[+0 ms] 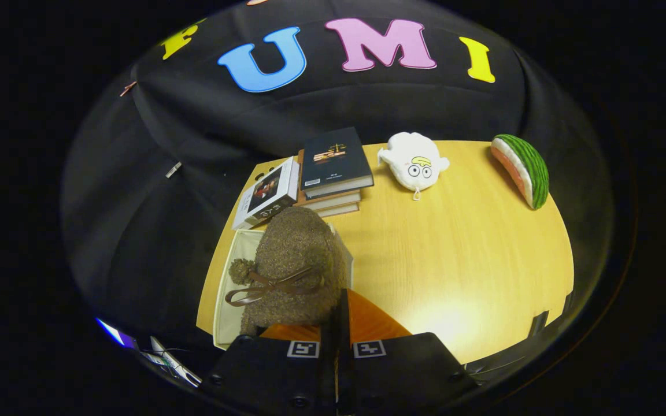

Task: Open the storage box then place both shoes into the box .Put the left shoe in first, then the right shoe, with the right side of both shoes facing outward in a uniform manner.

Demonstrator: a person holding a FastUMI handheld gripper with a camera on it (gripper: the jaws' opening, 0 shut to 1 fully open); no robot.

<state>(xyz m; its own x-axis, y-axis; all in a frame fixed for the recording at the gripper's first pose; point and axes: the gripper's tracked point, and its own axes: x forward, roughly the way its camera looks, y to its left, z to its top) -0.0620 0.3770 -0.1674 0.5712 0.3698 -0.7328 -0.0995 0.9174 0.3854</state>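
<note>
Shoe (295,260) – fuzzy brown, bow-tied – clenched in tongs (336,323), above open storage box (230,289)

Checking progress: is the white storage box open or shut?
Open: white storage box shows its inner wall; gripper holds fuzzy brown shoe over it.

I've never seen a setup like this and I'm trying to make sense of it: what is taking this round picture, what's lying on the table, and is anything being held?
The camera rides on a handheld two-finger gripper and looks forward along its fingers. They appear shut on the back of a fuzzy brown shoe with a bow, held over an open pale storage box on the yellow table. Beyond the shoe sits a stack of books, then a white plush toy and a watermelon-slice plush. An orange surface lies just ahead of the fingers; I cannot tell what it is.
</note>
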